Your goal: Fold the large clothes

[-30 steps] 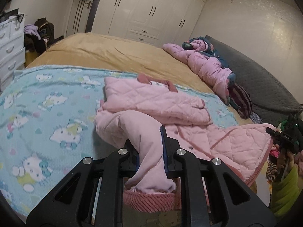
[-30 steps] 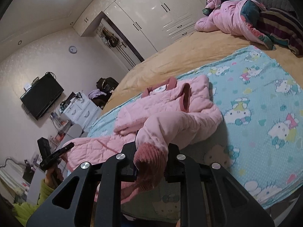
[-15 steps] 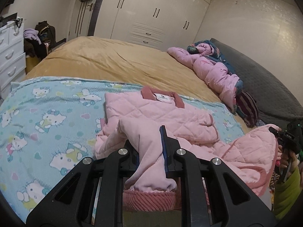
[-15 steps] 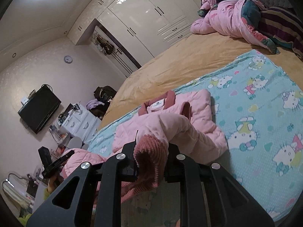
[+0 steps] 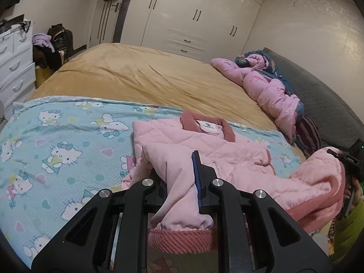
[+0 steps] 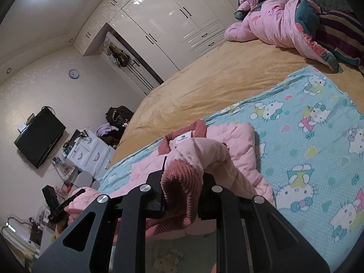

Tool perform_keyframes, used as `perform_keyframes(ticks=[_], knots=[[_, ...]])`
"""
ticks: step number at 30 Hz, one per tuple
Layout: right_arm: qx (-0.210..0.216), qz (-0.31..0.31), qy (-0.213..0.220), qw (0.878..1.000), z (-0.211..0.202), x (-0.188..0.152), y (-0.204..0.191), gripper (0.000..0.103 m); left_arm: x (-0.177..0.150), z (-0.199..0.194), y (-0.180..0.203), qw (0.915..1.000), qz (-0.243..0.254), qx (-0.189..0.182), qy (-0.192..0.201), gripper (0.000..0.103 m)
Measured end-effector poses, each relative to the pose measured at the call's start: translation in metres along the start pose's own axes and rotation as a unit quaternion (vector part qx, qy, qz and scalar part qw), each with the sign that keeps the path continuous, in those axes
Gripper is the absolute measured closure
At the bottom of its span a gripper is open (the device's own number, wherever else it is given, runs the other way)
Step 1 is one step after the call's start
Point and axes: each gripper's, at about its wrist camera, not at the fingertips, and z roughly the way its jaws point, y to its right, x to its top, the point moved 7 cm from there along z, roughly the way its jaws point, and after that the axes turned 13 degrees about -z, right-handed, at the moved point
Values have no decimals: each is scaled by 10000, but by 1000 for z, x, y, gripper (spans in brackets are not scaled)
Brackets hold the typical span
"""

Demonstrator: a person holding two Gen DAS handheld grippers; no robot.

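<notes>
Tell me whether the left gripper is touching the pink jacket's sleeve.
Touching: the left wrist view shows the left gripper shut on the sleeve, fabric pinched between both fingers.

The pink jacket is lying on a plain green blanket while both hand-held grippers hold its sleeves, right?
Not quite: the blanket is light blue with cartoon cats, as the left wrist view shows. The pink jacket does lie on it, each hand-held gripper, left and right, pinching a sleeve.

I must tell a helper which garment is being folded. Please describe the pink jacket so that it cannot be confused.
On the cartoon-cat blanket covering the near part of the bed lies the pink quilted jacket. Unlike the pink bedding bundled by the headboard, it has a dark-rose ribbed collar with a white label.
</notes>
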Motion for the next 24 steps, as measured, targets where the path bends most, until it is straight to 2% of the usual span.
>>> perform_keyframes(ticks=[13,24], knots=[[-350,121,-217,9991,68,26,38,86,27,61,-19,9991,-37,380,-165,93],[-596,289,-514,9965,126,28,71,86,34,112,-36,9971,-80,629,-409,93]])
